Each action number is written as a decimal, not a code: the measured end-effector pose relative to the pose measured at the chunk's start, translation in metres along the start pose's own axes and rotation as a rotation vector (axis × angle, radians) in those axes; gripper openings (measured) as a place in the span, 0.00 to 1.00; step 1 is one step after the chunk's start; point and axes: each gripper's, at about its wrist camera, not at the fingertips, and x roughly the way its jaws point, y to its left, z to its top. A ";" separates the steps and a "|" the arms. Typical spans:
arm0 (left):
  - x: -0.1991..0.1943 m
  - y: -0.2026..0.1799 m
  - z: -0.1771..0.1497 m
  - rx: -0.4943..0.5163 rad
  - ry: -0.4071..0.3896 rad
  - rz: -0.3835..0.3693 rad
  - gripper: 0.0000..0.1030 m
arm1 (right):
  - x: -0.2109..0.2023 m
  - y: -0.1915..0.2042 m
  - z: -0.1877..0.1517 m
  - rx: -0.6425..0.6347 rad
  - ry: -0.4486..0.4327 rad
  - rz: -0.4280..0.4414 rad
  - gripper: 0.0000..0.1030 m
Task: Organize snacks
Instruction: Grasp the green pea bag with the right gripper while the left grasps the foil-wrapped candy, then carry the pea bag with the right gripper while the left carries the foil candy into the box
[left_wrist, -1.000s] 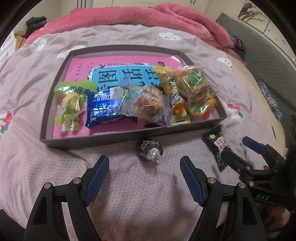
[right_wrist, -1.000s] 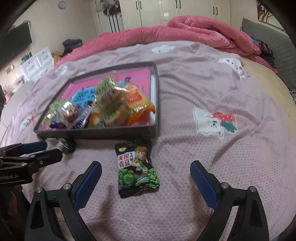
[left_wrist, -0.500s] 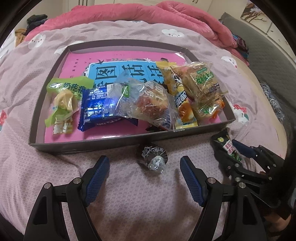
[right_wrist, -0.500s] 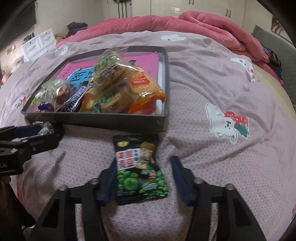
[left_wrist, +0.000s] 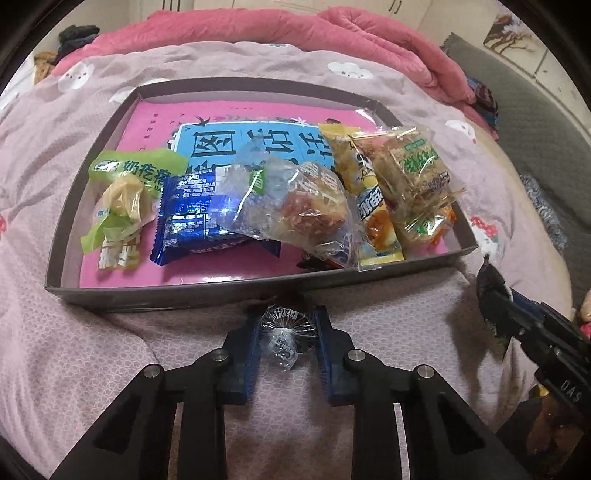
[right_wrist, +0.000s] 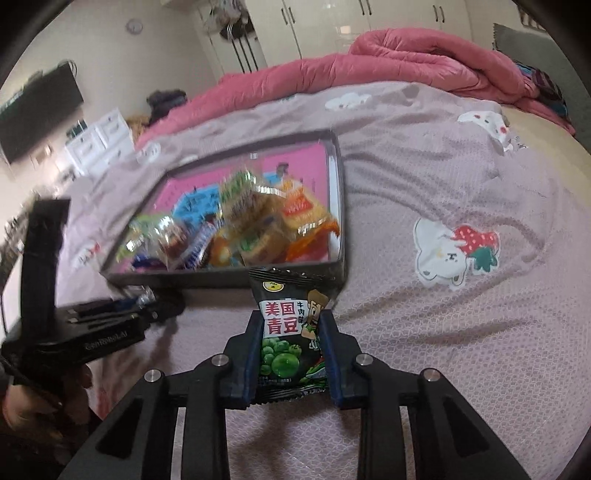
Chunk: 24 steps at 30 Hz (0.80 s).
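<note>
My left gripper (left_wrist: 284, 334) has just closed its blue-padded jaws on the small sweet in a crinkled clear wrapper with a dark pleated top (left_wrist: 282, 332), which lies on the mauve patterned bedspread (left_wrist: 110, 369) just in front of the near wall of the shallow grey cardboard tray (left_wrist: 184, 293). My right gripper (right_wrist: 290, 343) has also been closing, and its pads now press both side edges of the black packet of green peas with a cartoon man and red-and-white lettering (right_wrist: 290, 325); the packet stands upright between the jaws, its top edge level with the tray's near right corner, and it seems lifted off the cover, though I cannot be sure. Inside the tray, over a pink sheet with a blue printed panel (left_wrist: 229, 144), lie a light green packet with a pale sweet showing through (left_wrist: 122, 199), a shiny blue foil wrapper (left_wrist: 195, 221), a clear bag holding a brown pastry (left_wrist: 299, 206), a long yellow packet (left_wrist: 365, 206) and clear-wrapped biscuit packs with green labels (left_wrist: 413, 173) stacked at the right end. A rumpled pink quilt (left_wrist: 332, 33) lies across the far side of the bed. From the right wrist view, my left hand (right_wrist: 33, 406) shows blurred at the left edge.
</note>
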 end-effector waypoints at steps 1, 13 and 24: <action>-0.001 0.001 0.000 0.000 -0.001 -0.008 0.26 | -0.003 -0.001 0.001 0.011 -0.010 0.003 0.29; -0.040 0.009 0.004 -0.019 -0.068 -0.070 0.26 | -0.026 0.011 0.013 0.004 -0.129 0.094 0.29; -0.079 0.020 0.013 -0.024 -0.155 -0.053 0.26 | -0.029 0.040 0.032 -0.049 -0.197 0.147 0.29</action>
